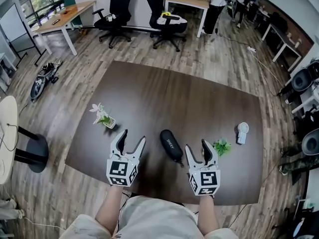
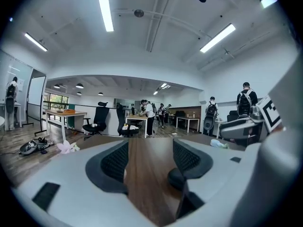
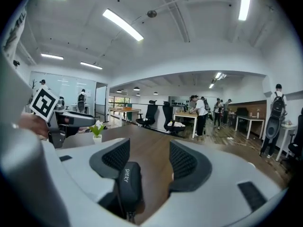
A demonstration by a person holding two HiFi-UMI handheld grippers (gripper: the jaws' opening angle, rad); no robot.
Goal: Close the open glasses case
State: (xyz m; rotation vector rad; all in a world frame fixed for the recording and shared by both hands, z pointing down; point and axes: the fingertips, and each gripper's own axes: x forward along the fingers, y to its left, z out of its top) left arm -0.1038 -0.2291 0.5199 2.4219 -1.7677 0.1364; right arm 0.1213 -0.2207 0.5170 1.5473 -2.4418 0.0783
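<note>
Here, a dark wooden tabletop (image 1: 189,98) fills the view. Near its front edge, the left tool (image 1: 133,136) and the right tool (image 1: 197,144) are held side by side, jaws wide apart, both empty. Between them lies the black glasses case (image 1: 171,144), just beside the right tool's left jaw. A potted flower (image 1: 103,117) stands toward the left edge. A green sprig (image 1: 221,146) and a white fan (image 1: 242,132) sit toward the right edge.
</note>
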